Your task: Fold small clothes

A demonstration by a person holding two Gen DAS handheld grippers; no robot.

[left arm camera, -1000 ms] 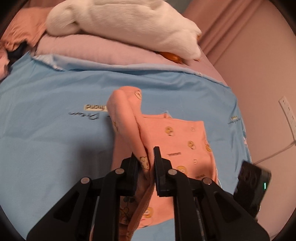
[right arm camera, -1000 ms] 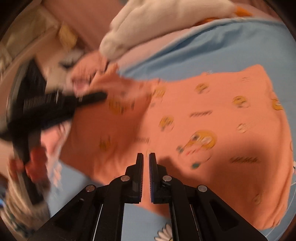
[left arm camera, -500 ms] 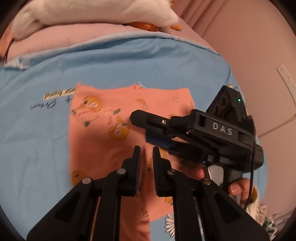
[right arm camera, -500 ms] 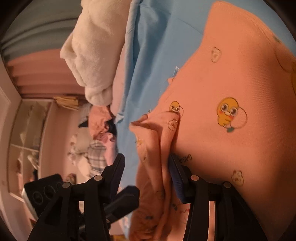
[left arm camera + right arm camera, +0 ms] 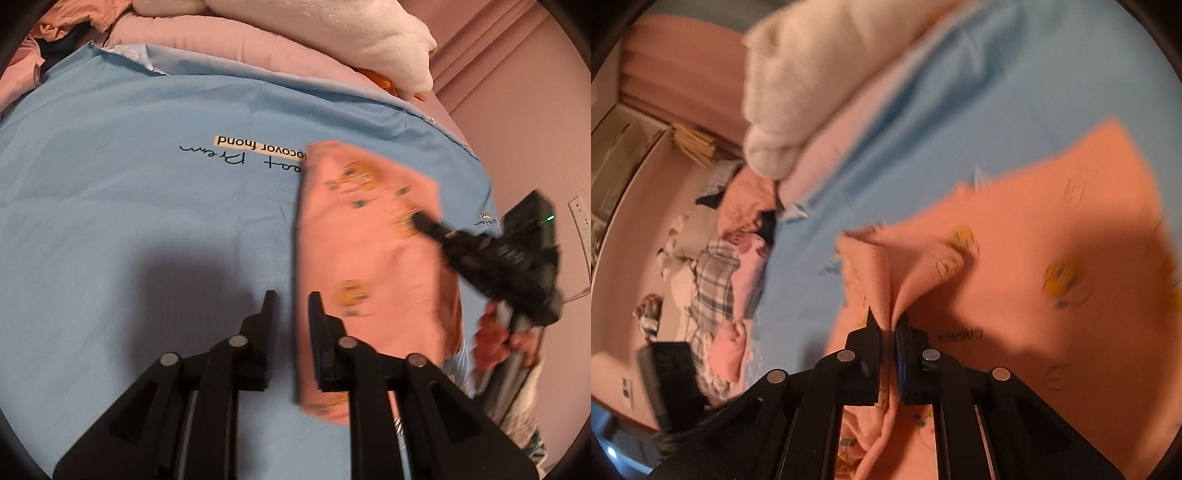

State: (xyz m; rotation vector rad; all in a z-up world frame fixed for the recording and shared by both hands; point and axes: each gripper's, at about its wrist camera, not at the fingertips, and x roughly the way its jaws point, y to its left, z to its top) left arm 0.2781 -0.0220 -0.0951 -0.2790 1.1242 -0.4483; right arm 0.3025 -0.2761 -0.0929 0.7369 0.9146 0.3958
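Note:
A small salmon-pink garment with yellow duck prints lies on the blue sheet. My left gripper is slightly open and empty, just left of the garment's left edge. My right gripper is shut on a bunched fold of the garment; it also shows in the left wrist view, reaching over the cloth from the right. Both views are blurred by motion.
A white plush blanket and a pink quilt lie at the far edge of the bed. A heap of other clothes sits beside the bed. A pink wall with a socket is on the right.
My left gripper let go of the garment and moved off its left edge. My right gripper opened around a fold and has closed on it.

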